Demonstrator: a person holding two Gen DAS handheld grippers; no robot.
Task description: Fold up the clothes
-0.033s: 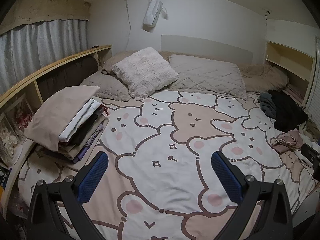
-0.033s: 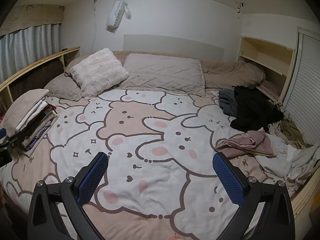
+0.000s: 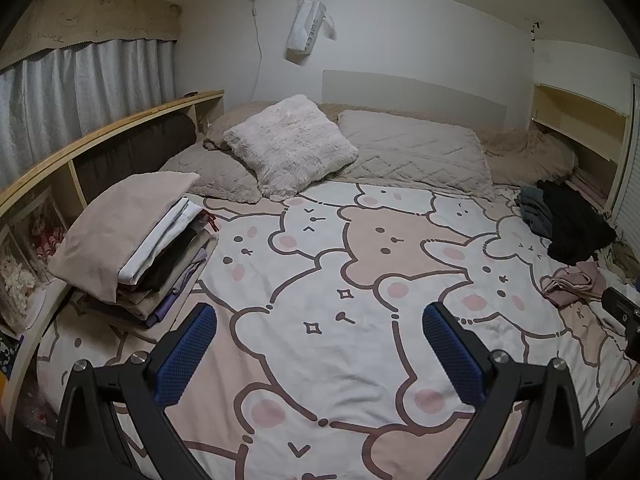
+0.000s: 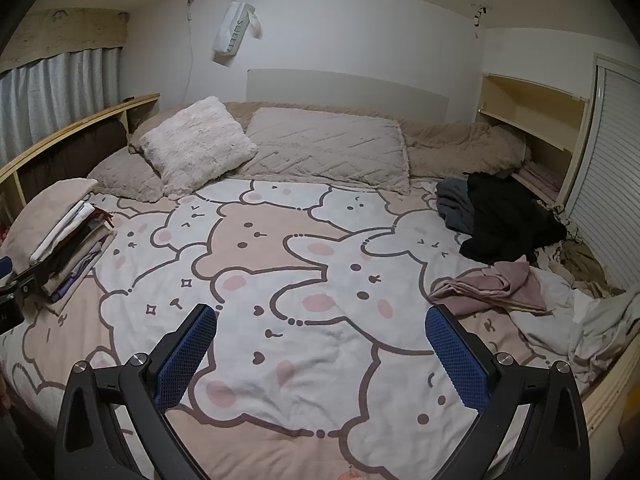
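A stack of folded clothes (image 3: 132, 240) topped by a beige piece lies at the bed's left edge, also seen in the right wrist view as the folded stack (image 4: 60, 236). Unfolded clothes are heaped at the right side: a black garment (image 4: 508, 216), a grey-blue one (image 4: 452, 204), a crumpled pink one (image 4: 496, 284) and pale pieces (image 4: 560, 316). My left gripper (image 3: 320, 312) hovers open over the bear-print bedspread (image 3: 360, 248) with nothing between its blue pads. My right gripper (image 4: 321, 313) is open too, empty, left of the pink garment.
Pillows (image 3: 288, 144) and a rolled beige blanket (image 4: 460, 144) line the head of the bed. A wooden shelf unit (image 3: 100, 140) runs along the left under a curtain. An open cabinet (image 4: 532, 112) and a slatted door (image 4: 612, 176) stand at the right.
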